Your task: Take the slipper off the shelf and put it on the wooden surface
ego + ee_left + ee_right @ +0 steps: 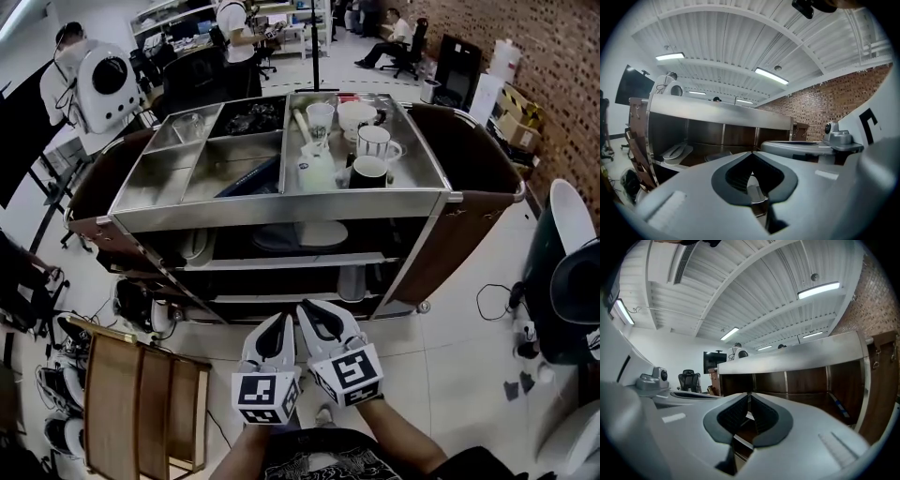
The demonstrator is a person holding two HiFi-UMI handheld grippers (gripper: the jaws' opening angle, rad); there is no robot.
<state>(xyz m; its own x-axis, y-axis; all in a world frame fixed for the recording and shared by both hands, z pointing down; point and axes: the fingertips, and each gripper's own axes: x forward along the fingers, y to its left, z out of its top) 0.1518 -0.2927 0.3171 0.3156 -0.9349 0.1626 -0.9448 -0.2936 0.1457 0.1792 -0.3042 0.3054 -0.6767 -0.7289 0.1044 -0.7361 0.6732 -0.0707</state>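
Two units: left gripper [280, 322], right gripper [307, 309] | fingers closed tight, empty | aimed level, likely to reach pale flat slipper [302, 234] on steel cart shelf [281, 262].

A steel tray [281, 201] split into compartments carries crockery on its right half: a black mug [367, 172] nearest, a white mug [374, 142] just behind it, and a white bowl [356, 114] and a white cup [320, 117] farther back. A clear glass [188, 126] stands in the far-left compartment. A brick wall [553, 66] runs along the right. Cables [494, 300] lie on the tiled floor at right.
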